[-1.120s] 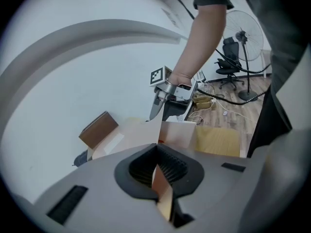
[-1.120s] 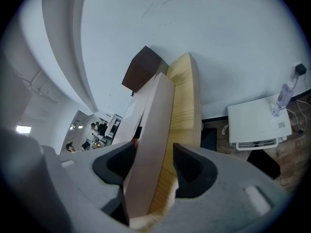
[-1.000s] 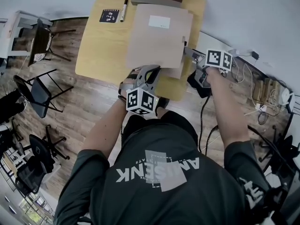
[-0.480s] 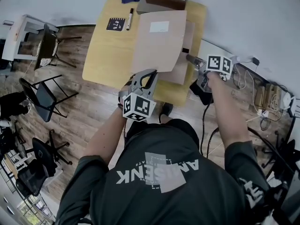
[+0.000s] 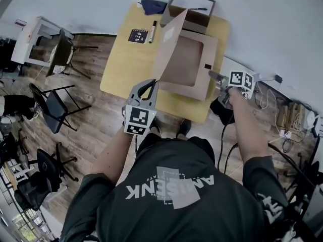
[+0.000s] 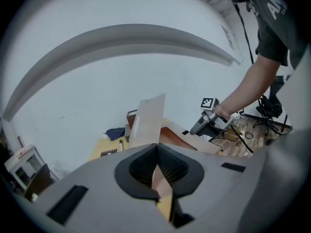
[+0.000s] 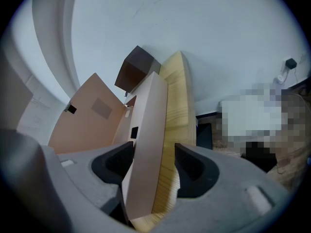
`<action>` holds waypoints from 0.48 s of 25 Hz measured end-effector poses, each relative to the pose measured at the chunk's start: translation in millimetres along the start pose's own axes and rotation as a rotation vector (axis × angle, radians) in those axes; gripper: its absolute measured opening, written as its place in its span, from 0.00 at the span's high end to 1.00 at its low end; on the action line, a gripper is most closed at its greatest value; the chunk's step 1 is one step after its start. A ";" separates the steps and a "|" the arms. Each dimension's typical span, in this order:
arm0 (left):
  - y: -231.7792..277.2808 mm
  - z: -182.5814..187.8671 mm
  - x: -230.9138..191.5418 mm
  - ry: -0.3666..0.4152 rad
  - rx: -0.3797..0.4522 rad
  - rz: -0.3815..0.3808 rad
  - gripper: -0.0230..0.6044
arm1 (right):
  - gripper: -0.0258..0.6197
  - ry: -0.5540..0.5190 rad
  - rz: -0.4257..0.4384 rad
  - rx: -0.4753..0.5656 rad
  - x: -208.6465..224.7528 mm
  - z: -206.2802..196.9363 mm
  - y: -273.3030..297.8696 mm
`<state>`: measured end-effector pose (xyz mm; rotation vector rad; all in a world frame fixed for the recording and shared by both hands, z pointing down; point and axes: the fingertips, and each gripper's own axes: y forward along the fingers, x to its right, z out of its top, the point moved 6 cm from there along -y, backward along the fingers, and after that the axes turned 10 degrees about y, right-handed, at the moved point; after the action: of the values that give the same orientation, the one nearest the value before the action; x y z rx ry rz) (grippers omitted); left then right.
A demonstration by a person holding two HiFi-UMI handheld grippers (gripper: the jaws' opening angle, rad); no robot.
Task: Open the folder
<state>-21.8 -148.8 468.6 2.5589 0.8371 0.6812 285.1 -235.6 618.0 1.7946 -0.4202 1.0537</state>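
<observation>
Plain tan card folder point(image 5: 191, 69), half open. The back half lies flat on the right side of the wooden surface point(image 5: 123, 67), with its darker brown inside showing and a little black tab point(image 5: 208, 66) by the right edge. The front cover point(image 5: 166, 47) stands almost upright along the left side, with a white label point(image 5: 168, 34) on its outer face. Its near corner is pinched in the left gripper point(image 5: 150, 83) fingers.

the head view looks steeply down from above the person point(image 5: 171, 195) onto the tabletop point(image 5: 126, 59) ahead of both jaws. each gripper view rides close behind its own jaws, looking along them: the left toward the wall point(image 6: 121, 76), the right along the tabletop's edge. all 3 share the folder point(image 5: 186, 67).
</observation>
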 end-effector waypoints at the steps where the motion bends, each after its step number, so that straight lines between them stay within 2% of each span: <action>1: -2.4 -2.7 -7.4 -0.027 -0.001 0.015 0.96 | 0.56 -0.002 -0.005 -0.001 -0.5 0.6 0.1; 6: -14.1 -21.9 -40.2 -0.136 -0.011 0.098 0.96 | 0.54 -0.005 -0.032 0.006 -2.6 1.6 0.3; 12: -24.8 -53.4 -72.4 -0.231 -0.056 0.140 0.96 | 0.54 0.012 -0.085 0.036 -4.0 -2.9 -2.4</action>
<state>-113.3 -165.3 476.6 2.5999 0.5597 0.4292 283.2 -232.6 613.8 1.8210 -0.3166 1.0182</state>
